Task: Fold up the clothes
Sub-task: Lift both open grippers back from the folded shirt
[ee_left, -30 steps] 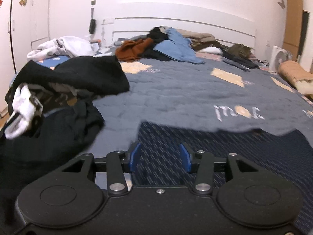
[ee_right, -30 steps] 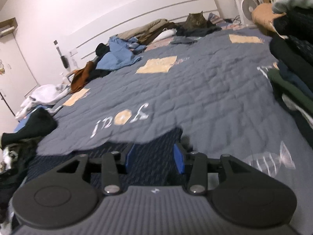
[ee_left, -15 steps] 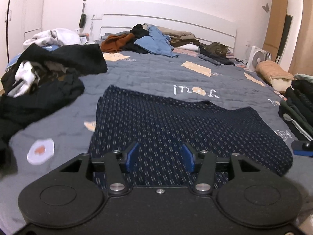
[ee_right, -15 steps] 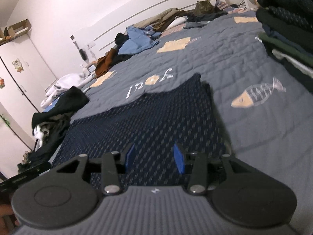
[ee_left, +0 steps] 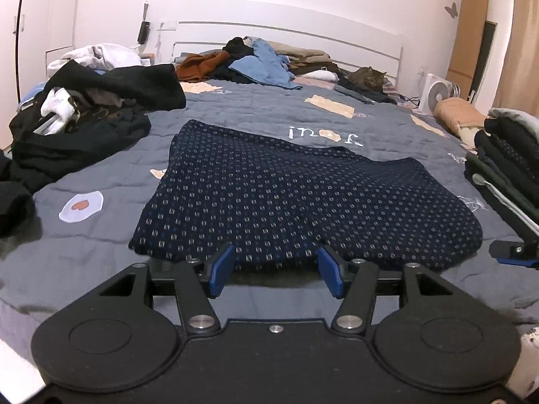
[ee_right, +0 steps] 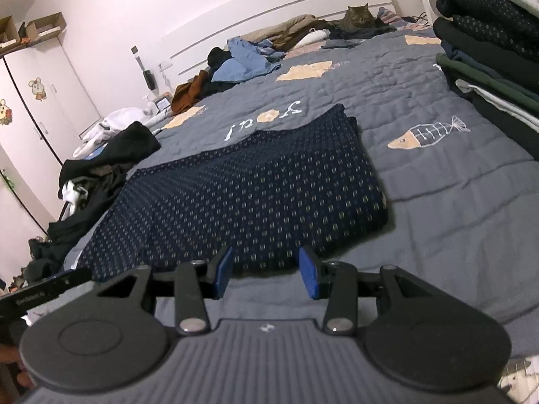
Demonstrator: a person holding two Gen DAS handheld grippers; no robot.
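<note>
A dark navy garment (ee_left: 286, 198) dotted with small pale squares lies spread flat on the grey quilted bed (ee_left: 380, 121), its near hem just ahead of both tools. It runs longer across the bed than toward the headboard, with one end near the heap of dark clothes (ee_left: 77, 124) and the other near the folded stack (ee_right: 492, 54). Its far left corner reaches farthest up the bed. The left tool (ee_left: 275, 275) has just been opening and stands parted, with nothing between its blue pads. The right tool (ee_right: 266, 276) is also parted and empty. A cat (ee_right: 360, 17) sits by the headboard.
</note>
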